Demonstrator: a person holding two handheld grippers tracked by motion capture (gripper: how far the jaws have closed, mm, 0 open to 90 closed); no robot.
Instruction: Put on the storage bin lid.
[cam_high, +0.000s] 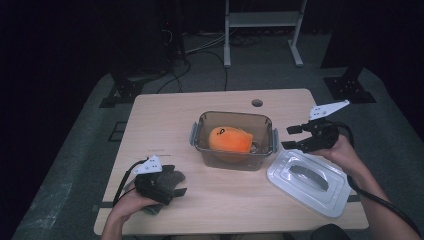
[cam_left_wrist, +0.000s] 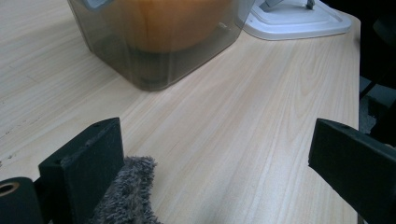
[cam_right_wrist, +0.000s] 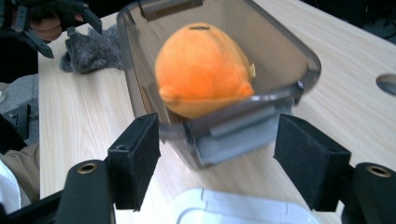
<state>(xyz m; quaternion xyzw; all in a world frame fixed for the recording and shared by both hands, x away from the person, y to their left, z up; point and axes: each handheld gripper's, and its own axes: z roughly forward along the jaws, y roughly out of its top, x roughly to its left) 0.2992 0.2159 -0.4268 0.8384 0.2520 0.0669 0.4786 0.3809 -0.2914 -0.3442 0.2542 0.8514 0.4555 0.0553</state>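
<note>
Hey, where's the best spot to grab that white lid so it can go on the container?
Grip the grey handle running along the middle of the white lid, coming from above with the right gripper nearest it. The lid lies flat on the table, so its thin rim offers little purchase.

The high view looks down on the whole counter (cam_high: 165, 125) from the person's side, while both tongs cameras sit low, facing the clear container (cam_left_wrist: 154, 60) from opposite sides.

I lose most of the grey cloth (cam_left_wrist: 126, 196) behind my left gripper's jaw, and the white lid (cam_right_wrist: 233, 207) is cut off below.
</note>
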